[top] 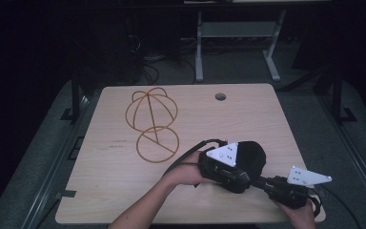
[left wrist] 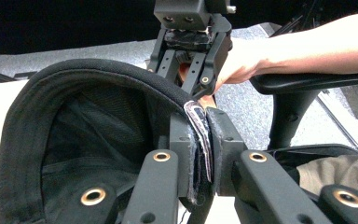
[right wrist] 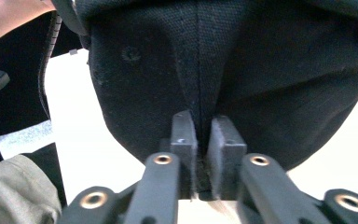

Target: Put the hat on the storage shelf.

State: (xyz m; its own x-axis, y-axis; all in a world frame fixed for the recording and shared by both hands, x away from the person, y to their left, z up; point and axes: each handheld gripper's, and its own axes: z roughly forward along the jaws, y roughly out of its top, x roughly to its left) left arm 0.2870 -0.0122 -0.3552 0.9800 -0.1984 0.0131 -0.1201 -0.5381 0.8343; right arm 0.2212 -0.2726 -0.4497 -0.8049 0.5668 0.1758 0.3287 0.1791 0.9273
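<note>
Cap [top: 252,155] is clenched by both tongs, left tongs [left wrist: 200,154] and right tongs [right wrist: 200,140], near the bench's [top: 124,191] front right corner; wire stand [top: 152,125] lies toward the far left.

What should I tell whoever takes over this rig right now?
Left tool: shut on the rim of the black fabric cap, which shows its inside to the left gripper view.
Right tool: shut on the cap's outer fabric at a seam.
The cap is held between both tools over the near right part of the light wooden table.
The brown wire cap-shaped stand lies far left on the table, bare.
Done: cap gripped by both tools.
Left: probably carrying the cap to the stand.
</note>
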